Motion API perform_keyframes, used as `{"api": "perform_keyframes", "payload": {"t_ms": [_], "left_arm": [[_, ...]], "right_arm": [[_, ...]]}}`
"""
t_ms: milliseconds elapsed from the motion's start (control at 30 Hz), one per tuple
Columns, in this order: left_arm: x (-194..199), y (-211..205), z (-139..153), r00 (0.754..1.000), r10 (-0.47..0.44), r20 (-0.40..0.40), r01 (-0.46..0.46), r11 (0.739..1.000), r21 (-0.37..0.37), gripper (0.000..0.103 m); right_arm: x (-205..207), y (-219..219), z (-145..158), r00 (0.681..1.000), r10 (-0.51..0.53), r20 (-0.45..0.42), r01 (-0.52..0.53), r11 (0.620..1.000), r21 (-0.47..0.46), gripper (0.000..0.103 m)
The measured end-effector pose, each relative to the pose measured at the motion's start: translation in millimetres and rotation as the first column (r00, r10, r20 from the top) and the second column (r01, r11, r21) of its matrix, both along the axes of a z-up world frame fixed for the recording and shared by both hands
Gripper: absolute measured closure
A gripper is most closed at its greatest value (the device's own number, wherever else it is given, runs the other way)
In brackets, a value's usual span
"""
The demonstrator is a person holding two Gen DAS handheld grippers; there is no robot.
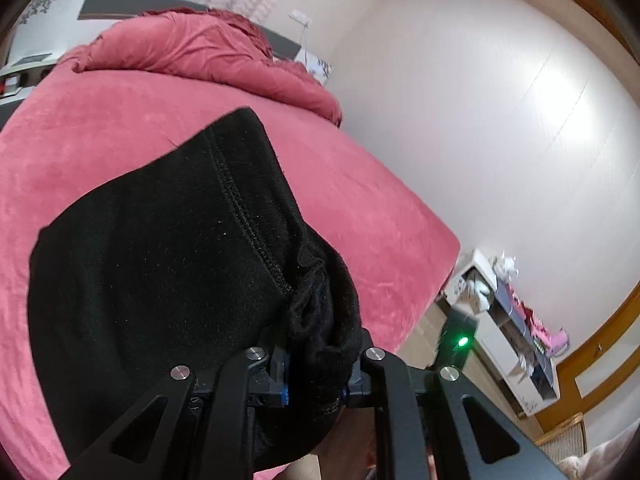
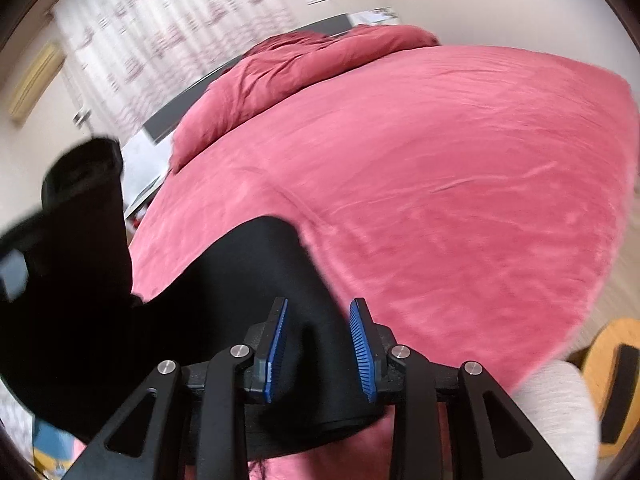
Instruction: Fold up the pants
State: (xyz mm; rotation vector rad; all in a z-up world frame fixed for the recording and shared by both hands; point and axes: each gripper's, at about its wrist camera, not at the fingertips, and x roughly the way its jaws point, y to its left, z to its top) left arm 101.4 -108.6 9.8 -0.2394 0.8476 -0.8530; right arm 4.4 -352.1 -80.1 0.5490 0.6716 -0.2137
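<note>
Two handheld grippers worked a pair of black pants (image 1: 168,264) over a bed spread with a pink blanket (image 1: 352,200).

Seen from the left wrist, the left gripper (image 1: 314,376) was clamped on a bunched wad of the black fabric, which filled the narrow gap between its blue-padded fingers and hid most of the pads. From that grip the pants spread up and to the left over the blanket, a stitched seam running through the cloth. A rumpled red duvet (image 1: 208,48) lay heaped at the far end of the bed, in front of a dark headboard (image 1: 120,4). To the right of the bed stood a pale wall (image 1: 500,128), and low against it a white shelf unit (image 1: 516,332) with a clutter of small items. A black device with a green light (image 1: 460,340) sat between the bed's corner and the shelf.

From the right wrist, the right gripper (image 2: 319,350) stood with its blue pads (image 2: 362,352) apart, black pant fabric (image 2: 256,272) passing through the gap; whether the pads pressed on it could not be told. The fabric lay at the near edge of the blanket (image 2: 440,200), and more black cloth rose at the left edge of the view, blurred. The duvet (image 2: 304,60) again lay bunched at the far end, with a patterned curtain (image 2: 168,24) behind it.
</note>
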Motion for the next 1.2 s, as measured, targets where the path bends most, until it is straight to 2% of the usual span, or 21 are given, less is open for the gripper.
{"api": "perform_keyframes", "payload": {"t_ms": [100,167,467,733,800,833,900,967,1067,1133,1200], "left_arm": [[-0.8,-13.0,-8.9,1.000,-0.019,-0.020,0.019,1.000,0.014,0.087],[2.8,-19.7,-14.8,0.999,-0.032,-0.029,0.033,0.999,0.028,0.087],[2.7,-62.3,-49.1,0.994,-0.079,-0.071,0.088,0.987,0.132,0.087],[1.1,-84.7,-85.4,0.992,-0.074,-0.100,0.093,0.976,0.198,0.085],[-2.9,-91.4,-92.5,0.991,-0.084,-0.101,0.104,0.972,0.212,0.071],[-4.5,-93.1,-94.1,0.990,-0.096,-0.105,0.116,0.972,0.203,0.067],[-13.1,-91.8,-90.9,0.988,-0.130,-0.084,0.144,0.972,0.186,0.051],[-22.5,-90.9,-85.1,0.981,-0.180,-0.077,0.191,0.967,0.171,0.046],[-34.1,-75.9,-73.4,0.975,-0.212,-0.067,0.220,0.964,0.149,0.046],[-39.4,-59.5,-63.2,0.983,-0.181,-0.011,0.180,0.974,0.136,0.046],[-40.7,-40.0,-53.2,0.993,-0.107,0.052,0.098,0.983,0.154,0.046]], "right_arm": [[-5.6,-17.9,-3.0,0.999,-0.052,-0.005,0.052,0.998,0.019,0.071],[-11.8,-29.6,-7.4,0.996,-0.087,-0.001,0.087,0.994,0.072,0.070],[-18.4,-49.1,-21.7,0.990,-0.140,0.004,0.137,0.973,0.188,0.069],[-19.6,-49.5,-24.1,0.989,-0.149,0.014,0.143,0.969,0.201,0.065],[-19.4,-49.2,-23.9,0.989,-0.149,0.018,0.142,0.970,0.199,0.065],[-20.1,-49.6,-23.8,0.988,-0.152,0.021,0.145,0.969,0.200,0.065],[-22.7,-50.6,-23.7,0.986,-0.162,0.028,0.153,0.967,0.205,0.063],[-26.1,-51.9,-22.0,0.984,-0.174,0.046,0.161,0.965,0.209,0.060],[-28.7,-51.3,-17.3,0.981,-0.176,0.075,0.159,0.967,0.198,0.058],[-31.1,-47.7,-9.9,0.981,-0.162,0.107,0.142,0.975,0.173,0.058],[-30.3,-40.1,-0.6,0.983,-0.120,0.137,0.101,0.985,0.139,0.058]]}}
